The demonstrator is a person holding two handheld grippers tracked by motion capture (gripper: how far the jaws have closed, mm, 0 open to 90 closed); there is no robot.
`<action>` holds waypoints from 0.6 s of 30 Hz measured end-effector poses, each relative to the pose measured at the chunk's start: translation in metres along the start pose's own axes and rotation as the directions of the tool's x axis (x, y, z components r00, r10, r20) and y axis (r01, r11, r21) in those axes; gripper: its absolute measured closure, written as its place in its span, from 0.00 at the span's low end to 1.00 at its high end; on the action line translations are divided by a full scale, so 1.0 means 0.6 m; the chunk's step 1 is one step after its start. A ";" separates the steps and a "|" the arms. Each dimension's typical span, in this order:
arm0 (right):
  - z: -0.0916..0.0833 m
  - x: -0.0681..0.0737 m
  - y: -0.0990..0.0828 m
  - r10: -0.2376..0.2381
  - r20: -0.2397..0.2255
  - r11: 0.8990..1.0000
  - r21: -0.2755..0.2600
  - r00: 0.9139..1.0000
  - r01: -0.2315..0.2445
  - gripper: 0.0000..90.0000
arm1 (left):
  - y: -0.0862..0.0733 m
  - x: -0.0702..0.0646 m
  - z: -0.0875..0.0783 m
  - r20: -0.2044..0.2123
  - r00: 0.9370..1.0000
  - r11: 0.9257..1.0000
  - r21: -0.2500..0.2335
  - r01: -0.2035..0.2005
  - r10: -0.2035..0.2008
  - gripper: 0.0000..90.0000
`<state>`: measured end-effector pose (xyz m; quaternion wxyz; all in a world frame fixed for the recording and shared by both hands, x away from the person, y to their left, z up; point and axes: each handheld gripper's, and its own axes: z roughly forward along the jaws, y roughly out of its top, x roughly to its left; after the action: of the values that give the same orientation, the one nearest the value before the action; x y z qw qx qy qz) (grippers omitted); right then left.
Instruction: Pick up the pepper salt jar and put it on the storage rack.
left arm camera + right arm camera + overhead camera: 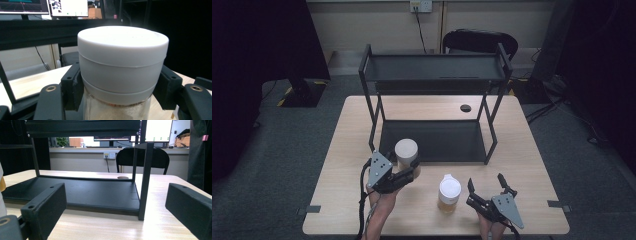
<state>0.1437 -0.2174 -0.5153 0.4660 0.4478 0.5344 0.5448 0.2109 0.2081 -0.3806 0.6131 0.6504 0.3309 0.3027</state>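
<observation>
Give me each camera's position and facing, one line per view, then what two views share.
High view: above the person's side, looking forward and down on the table; both forearms and grippers show.
Left gripper view: rides the left gripper, its jaws clamping the white-lidded jar.
Right gripper view: low over the table, facing the black shelf; the right gripper stands open.
Shared: the shelf and the chair behind.

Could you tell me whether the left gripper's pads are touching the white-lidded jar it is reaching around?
Touching. The left gripper view shows both black pads pressed against the white lid of the jar, no gap either side.
</observation>
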 end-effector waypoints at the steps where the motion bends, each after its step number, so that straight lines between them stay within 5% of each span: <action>1: 0.000 0.000 0.000 0.000 0.000 1.000 0.000 1.000 0.000 0.03 | 0.004 0.000 0.000 -0.002 1.000 1.000 -0.003 -0.003 0.003 0.39; 18: 0.000 -0.001 0.000 -0.001 -0.005 1.000 0.001 1.000 0.001 0.03 | 0.077 0.011 0.012 -0.001 0.999 0.998 -0.031 -0.049 0.049 0.39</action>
<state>0.1439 -0.2182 -0.5152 0.4647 0.4466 0.5358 0.5455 0.2235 0.2079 -0.3352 0.6153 0.6488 0.3101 0.3229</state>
